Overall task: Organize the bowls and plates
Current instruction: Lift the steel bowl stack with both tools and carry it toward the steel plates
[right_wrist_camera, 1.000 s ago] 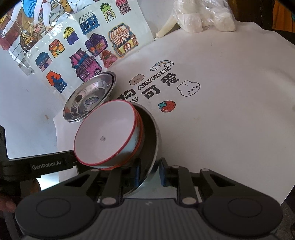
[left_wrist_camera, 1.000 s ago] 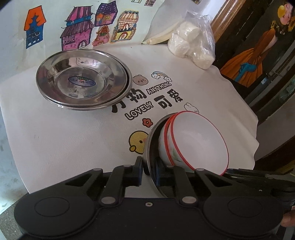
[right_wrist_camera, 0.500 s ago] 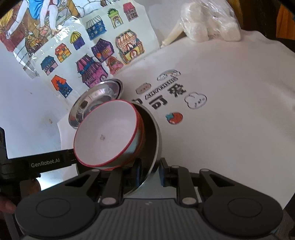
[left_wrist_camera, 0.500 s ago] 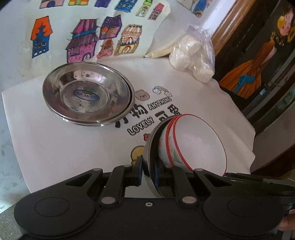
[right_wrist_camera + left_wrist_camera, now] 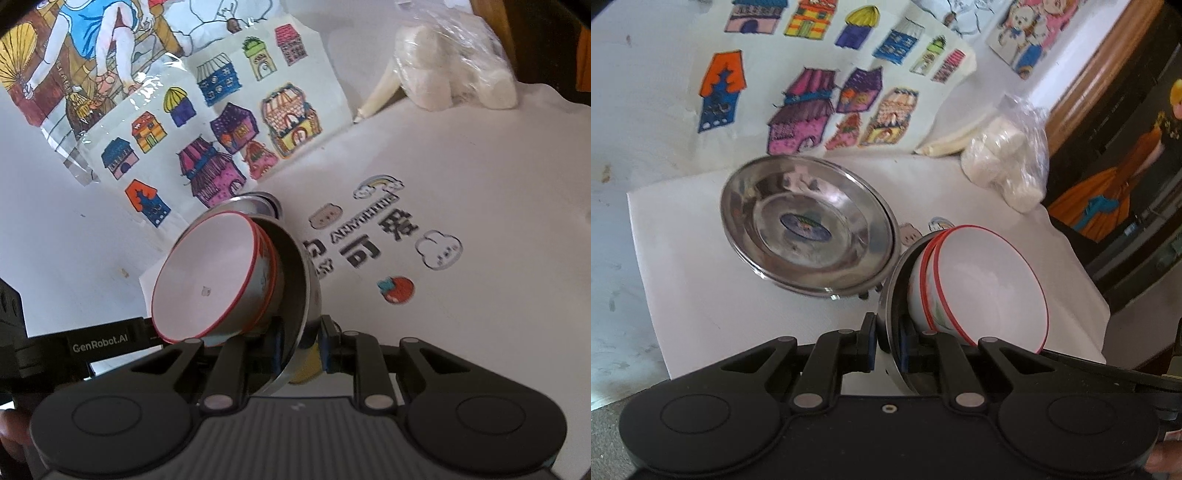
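Steel and glazed ware together make this an awkward load. Both claws pinch the same steel plate, one on each side of its thin rim: the left claw is pressed nearly together on the near edge in its own view, and the right claw clamps the opposite edge. Two nested white bowls with red rims sit in the plate, which is held tilted above the white printed cloth on the counter.

The plate is stiff and probably light, but polished metal is slippery, and a narrow rim gives the pads little to bite on. The bowls look like glazed ceramic or melamine (I cannot tell which), smooth and loose; nothing holds them but the plate's slope and lip. They are the likely weight of the load and would slide or chip if the plate tipped further. A level carry with both rim grips kept opposite each other seems the safest hold.

Just to the left and farther off, a stack of steel plates rests on the cloth, a blue label at its centre; it appears to be the natural place for the carried plate. A plastic bag of white lumps lies at the far right, well apart.
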